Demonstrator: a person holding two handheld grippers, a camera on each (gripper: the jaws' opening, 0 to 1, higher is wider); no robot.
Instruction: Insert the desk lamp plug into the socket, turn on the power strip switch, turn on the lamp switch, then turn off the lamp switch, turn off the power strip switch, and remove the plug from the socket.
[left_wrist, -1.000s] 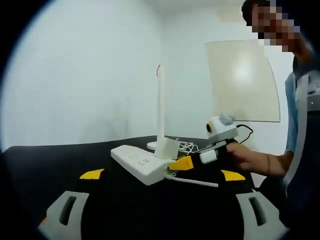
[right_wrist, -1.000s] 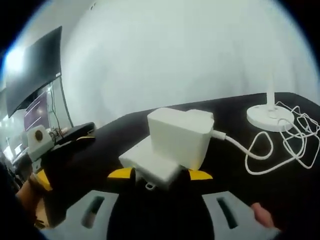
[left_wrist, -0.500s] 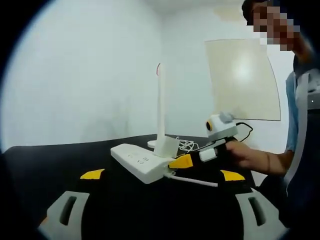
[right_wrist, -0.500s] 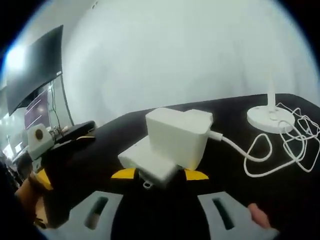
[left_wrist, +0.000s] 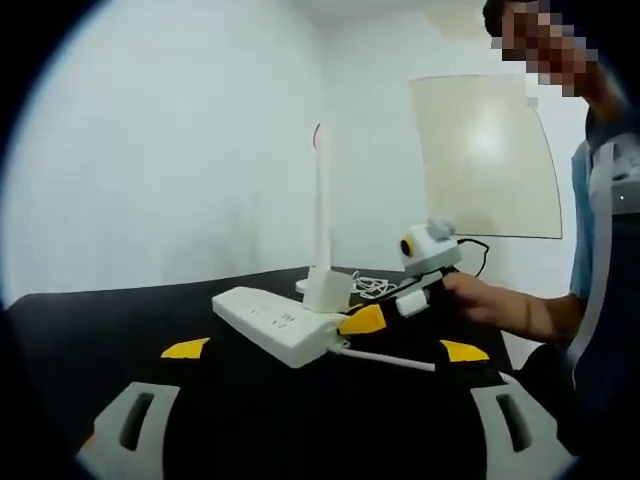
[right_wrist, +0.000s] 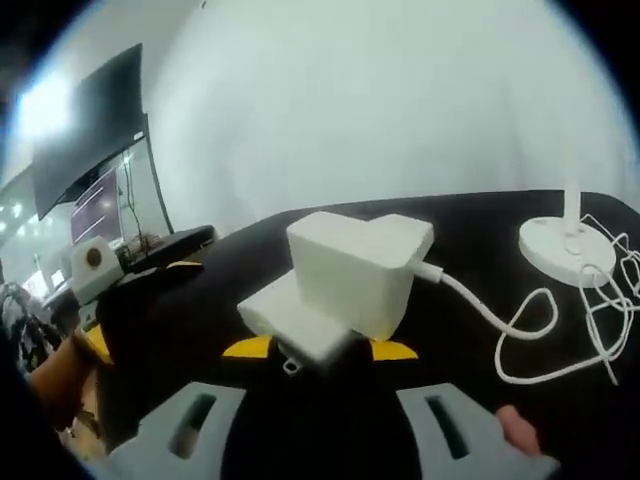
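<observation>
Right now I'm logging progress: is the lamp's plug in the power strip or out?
In. The white block-shaped plug sits on the end of the white power strip, between the right tool's yellow tips.

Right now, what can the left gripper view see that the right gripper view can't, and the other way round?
Left gripper view: the lamp's tall stem and a pale panel on the wall. Right gripper view: a dark monitor and the lamp's round base. Both show the black table, the white power strip and the white plug block on it.
</observation>
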